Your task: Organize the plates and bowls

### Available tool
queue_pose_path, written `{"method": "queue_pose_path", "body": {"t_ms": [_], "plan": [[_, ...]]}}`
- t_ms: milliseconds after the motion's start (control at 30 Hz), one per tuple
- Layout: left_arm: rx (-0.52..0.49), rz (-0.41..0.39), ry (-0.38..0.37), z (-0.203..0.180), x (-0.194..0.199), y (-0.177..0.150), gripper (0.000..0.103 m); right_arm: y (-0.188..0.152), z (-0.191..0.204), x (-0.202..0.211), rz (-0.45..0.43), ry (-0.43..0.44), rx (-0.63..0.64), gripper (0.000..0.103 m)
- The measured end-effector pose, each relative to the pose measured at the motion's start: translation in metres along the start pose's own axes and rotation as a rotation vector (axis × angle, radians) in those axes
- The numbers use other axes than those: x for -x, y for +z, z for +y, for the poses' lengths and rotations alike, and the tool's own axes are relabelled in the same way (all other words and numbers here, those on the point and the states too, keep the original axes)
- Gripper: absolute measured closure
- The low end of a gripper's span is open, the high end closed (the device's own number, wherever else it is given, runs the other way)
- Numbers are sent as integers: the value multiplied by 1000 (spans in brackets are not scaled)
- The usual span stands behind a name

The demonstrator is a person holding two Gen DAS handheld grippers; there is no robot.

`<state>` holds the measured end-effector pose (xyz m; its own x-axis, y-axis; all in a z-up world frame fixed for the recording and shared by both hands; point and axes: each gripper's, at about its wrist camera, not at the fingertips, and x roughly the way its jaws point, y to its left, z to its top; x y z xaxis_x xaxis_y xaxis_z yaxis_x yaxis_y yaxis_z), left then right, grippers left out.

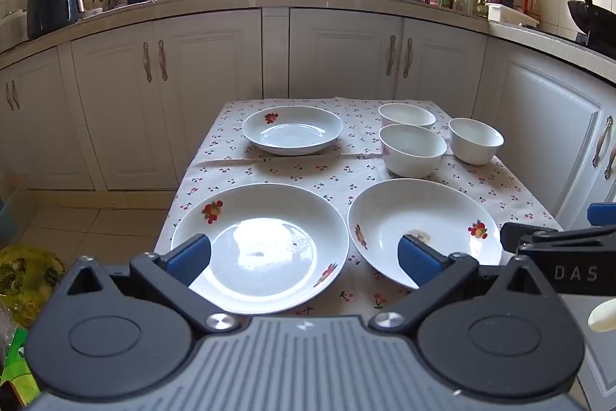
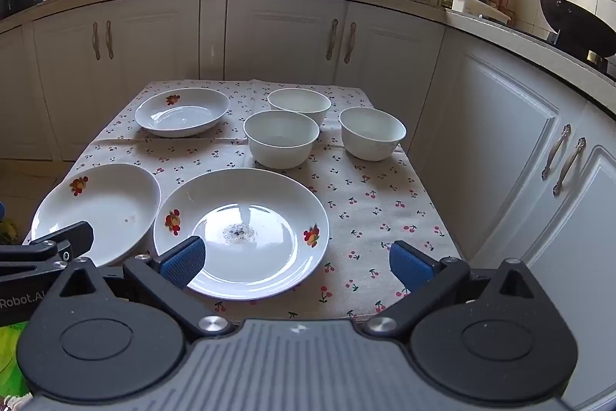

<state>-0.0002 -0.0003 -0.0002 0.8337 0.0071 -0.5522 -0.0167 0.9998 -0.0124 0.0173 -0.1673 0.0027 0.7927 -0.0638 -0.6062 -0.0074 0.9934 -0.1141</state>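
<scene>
Right gripper (image 2: 296,266) hovers with jaws wide apart and empty above the near plate (image 2: 269,203); a second plate (image 2: 111,199) lies just beside it, a third plate (image 2: 181,112) and three bowls (image 2: 283,139) beyond on the tablecloth (image 2: 365,203)

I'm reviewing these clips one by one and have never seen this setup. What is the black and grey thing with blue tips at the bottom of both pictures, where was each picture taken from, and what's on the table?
No robot is here: a person carries a handheld gripper in each hand, and each one has a camera looking forward along its two blue-padded fingers. One picture comes from the left gripper, the other from the right gripper. Each also shows in the edge of the other's view.

Both are open and hold nothing.

On the cherry-print tablecloth lie three white plates with fruit prints: a near left plate, a near right plate and a far plate. Behind the near right plate stand three white bowls, all separate, nothing stacked yet.
</scene>
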Motion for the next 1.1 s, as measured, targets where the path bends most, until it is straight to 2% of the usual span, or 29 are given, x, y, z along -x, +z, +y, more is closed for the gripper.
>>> {"method": "queue_pose_path", "body": {"t_ms": [1100], "plan": [[-7,-19,0,-1,8,2,1,0,0,4,-17,-6,1,0]]}}
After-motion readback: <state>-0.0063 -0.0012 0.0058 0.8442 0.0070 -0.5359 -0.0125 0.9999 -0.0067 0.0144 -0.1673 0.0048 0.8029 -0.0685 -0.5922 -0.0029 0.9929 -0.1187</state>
